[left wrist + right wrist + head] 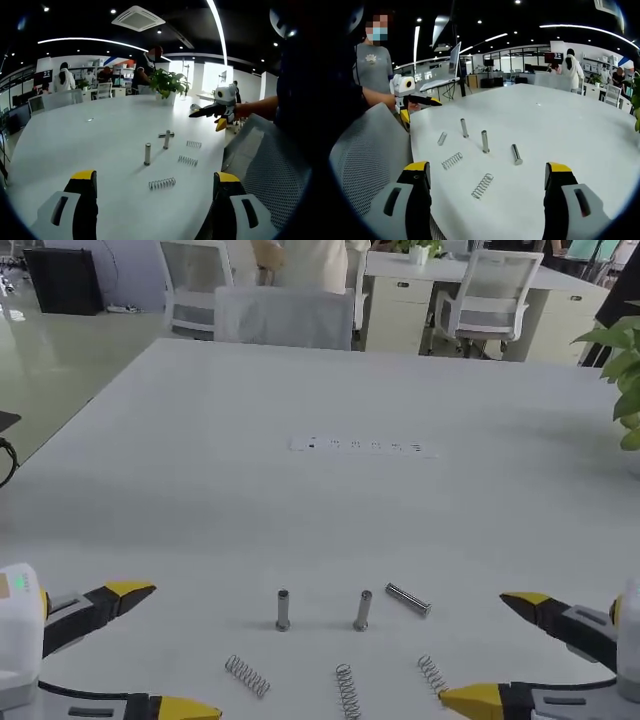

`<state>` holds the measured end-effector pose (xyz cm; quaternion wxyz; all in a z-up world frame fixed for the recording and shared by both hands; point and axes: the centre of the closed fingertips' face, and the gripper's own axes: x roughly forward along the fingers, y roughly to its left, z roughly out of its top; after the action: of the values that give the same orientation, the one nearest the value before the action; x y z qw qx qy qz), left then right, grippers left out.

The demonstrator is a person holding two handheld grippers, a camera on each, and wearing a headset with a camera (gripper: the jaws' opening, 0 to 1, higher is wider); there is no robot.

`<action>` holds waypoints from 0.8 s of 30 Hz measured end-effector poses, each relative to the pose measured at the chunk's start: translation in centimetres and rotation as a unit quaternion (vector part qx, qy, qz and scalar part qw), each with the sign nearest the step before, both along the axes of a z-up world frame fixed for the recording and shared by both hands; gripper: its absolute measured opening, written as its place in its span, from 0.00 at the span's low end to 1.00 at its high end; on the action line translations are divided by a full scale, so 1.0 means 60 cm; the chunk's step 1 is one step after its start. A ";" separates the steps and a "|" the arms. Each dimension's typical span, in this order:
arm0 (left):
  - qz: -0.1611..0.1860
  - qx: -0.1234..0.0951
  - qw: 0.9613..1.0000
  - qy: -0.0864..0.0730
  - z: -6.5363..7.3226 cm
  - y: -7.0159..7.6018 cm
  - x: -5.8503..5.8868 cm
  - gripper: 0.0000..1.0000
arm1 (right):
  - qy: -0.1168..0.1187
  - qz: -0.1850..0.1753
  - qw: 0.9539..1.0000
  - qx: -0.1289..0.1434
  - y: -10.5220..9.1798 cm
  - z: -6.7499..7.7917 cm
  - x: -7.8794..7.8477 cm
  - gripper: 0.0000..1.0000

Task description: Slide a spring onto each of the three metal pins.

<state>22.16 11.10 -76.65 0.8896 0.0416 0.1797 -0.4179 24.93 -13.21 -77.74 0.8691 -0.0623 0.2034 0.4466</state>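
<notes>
**Both claws wide open and empty; springs and pins set apart on the counter**

In the head view, the left claw (170,648) and the right claw (480,648) are seen at the bottom corners. Each is spread wide and nothing is gripped.

Between them, three springs are laid flat in a row: the left spring (247,677), the middle spring (346,690) and the right spring (431,673). The middle one is pointed almost straight away from the viewer, and the outer two are slanted. No pin is touched by any of them.

Just beyond, the left pin (283,609) and the middle pin (363,609) are stood upright. The right pin (408,600) is laid flat, with its long axis slanted across the view.

In the left gripper view the flat pin is crossed by the middle pin in front of it. In the right gripper view all three pins are seen apart.

The counter (330,510) is white and matte, and a socket strip (360,446) is set into it further back. A mesh chair back (365,160) is seen at the counter's near edge. White office chairs (490,300) and a potted plant (625,370) are placed at the far end, and a dark ceiling with light strips is shown overhead in the gripper views.
</notes>
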 end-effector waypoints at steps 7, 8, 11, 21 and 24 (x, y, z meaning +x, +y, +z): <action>0.000 -0.002 1.000 -0.001 0.000 -0.001 0.000 0.94 | 0.002 0.001 1.000 -0.006 0.001 0.004 0.008 0.93; 0.000 -0.003 1.000 -0.002 0.001 -0.001 0.000 0.94 | 0.000 0.002 1.000 -0.008 0.002 0.007 0.011 0.93; 0.001 -0.006 1.000 -0.004 0.004 -0.002 -0.001 0.94 | -0.003 0.001 1.000 -0.013 0.000 0.008 0.023 0.91; 0.001 -0.007 1.000 -0.003 0.004 -0.004 -0.001 0.94 | 0.001 0.001 1.000 -0.025 0.011 0.011 0.059 0.84; 0.003 -0.010 1.000 -0.005 0.007 -0.003 0.000 0.94 | 0.004 0.005 0.999 -0.032 0.014 0.006 0.068 0.81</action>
<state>22.18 10.92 -76.23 0.8922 0.0346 0.1710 -0.4166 29.01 -12.36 -77.36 0.8636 -0.0892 0.2210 0.4442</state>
